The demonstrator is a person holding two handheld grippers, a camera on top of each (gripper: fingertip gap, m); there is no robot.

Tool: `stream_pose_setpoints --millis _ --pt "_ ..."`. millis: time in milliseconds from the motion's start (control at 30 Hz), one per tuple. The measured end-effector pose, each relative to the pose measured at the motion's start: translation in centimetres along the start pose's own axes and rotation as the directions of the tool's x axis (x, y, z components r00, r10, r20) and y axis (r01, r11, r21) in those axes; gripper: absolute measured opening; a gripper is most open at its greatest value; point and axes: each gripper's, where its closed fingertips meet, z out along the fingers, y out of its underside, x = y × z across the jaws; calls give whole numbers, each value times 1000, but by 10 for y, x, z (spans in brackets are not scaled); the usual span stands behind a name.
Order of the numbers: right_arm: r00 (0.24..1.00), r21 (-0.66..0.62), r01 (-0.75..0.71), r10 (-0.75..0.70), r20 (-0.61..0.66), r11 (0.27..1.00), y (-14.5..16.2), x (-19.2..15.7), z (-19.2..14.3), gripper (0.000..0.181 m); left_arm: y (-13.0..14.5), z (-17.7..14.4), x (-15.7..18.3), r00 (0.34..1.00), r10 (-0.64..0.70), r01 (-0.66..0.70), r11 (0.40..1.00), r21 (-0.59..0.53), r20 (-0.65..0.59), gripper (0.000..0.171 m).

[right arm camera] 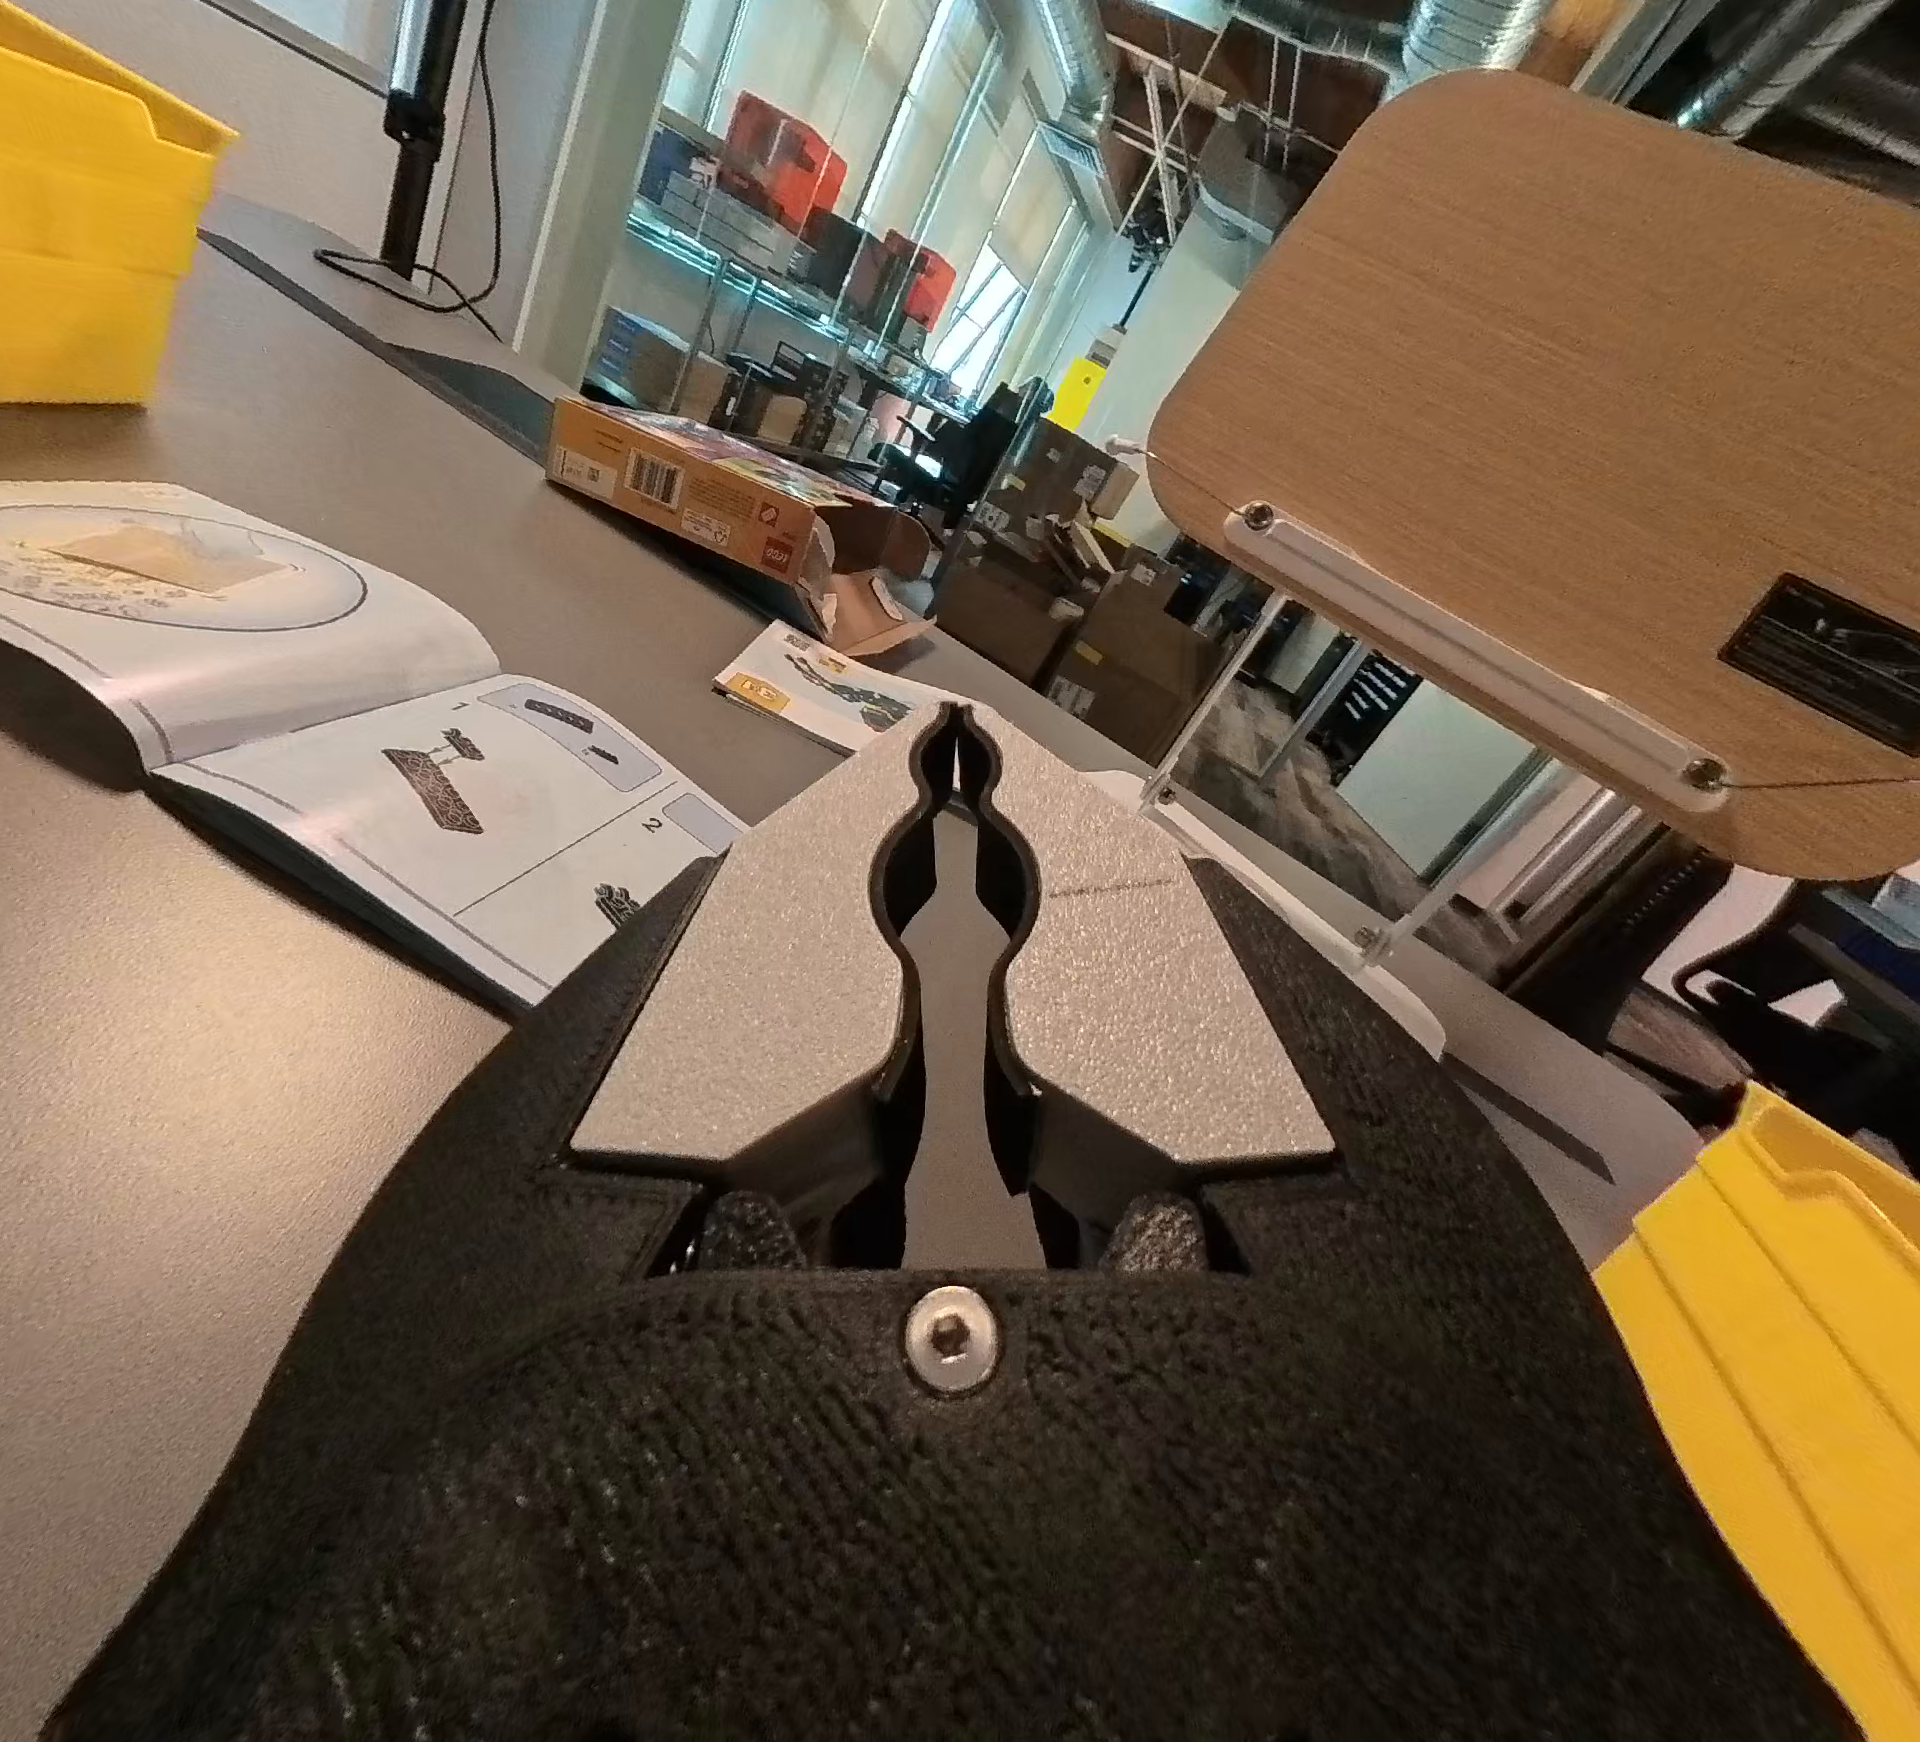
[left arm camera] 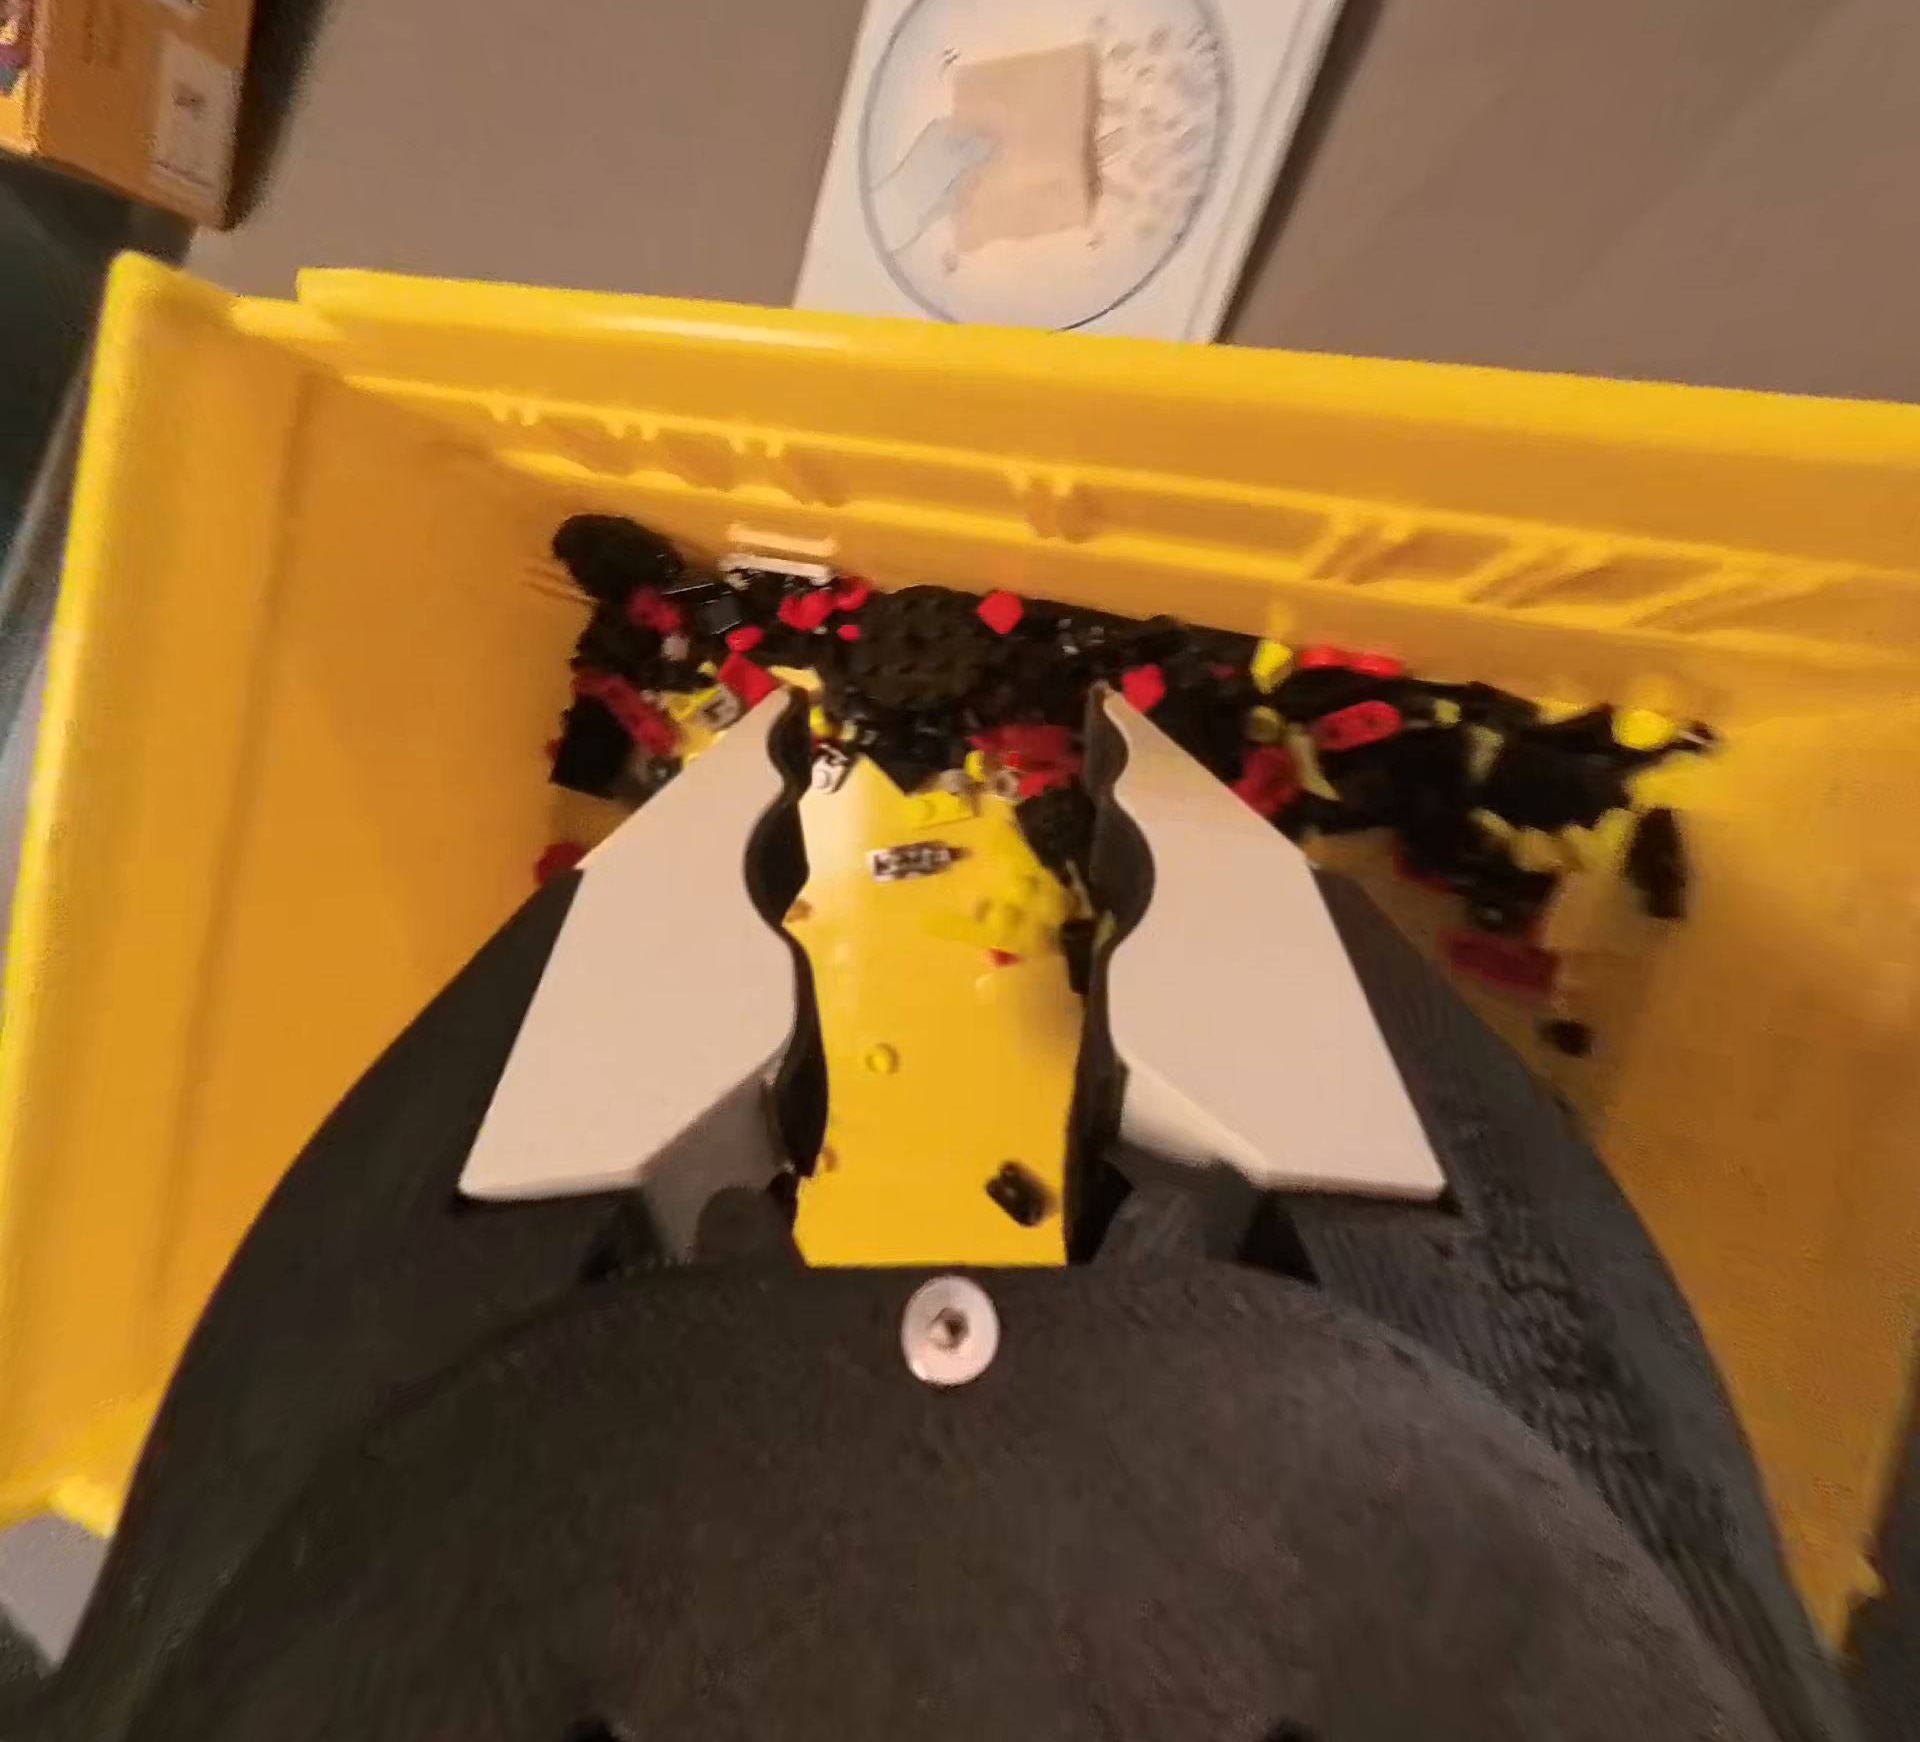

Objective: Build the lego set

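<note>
Overhead, the left claw (left arm camera: 940, 705) is pointing steeply down into a yellow bin (left arm camera: 312, 653), its two pale fingers (left arm camera: 665, 944) standing well apart with nothing between them but the bin's bare floor. Its tips are hovering at the near edge of the lego pieces (left arm camera: 935, 674), a blurred heap of black, red and yellow bricks lying along the bin's far wall; whether the tips are touching any brick I cannot tell. A few stray bricks are lying loose on the bin floor between the fingers. Beyond the bin, an open instruction booklet (left arm camera: 1049, 113) is lying on the grey counter (left arm camera: 571, 82), and a yellow cardboard box (left arm camera: 114, 9) is sitting at the upper left.

Meanwhile the right claw (right arm camera: 961, 721) is lying low and tilted over the counter (right arm camera: 208, 1121), aiming outward across the room. Its fingertips are closed together, gripping nothing. The booklet (right arm camera: 343, 726) is lying open to its left, a small leaflet (right arm camera: 821, 690) just ahead of the tips, and the opened set box (right arm camera: 707, 497) farther off. A wooden panel (right arm camera: 1558, 404) is standing to its right.
</note>
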Motion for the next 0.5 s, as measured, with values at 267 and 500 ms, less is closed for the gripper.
stream_pose_setpoints --millis 267,500 --pt "1000 -7 13 -13 14 1000 1 -3 2 0 6 22 15 979 -79 77 997 -21 -189 45" --pt "1000 -9 16 -16 15 1000 1 -3 2 0 60 14 -13 990 134 -137 940 -314 -29 13"
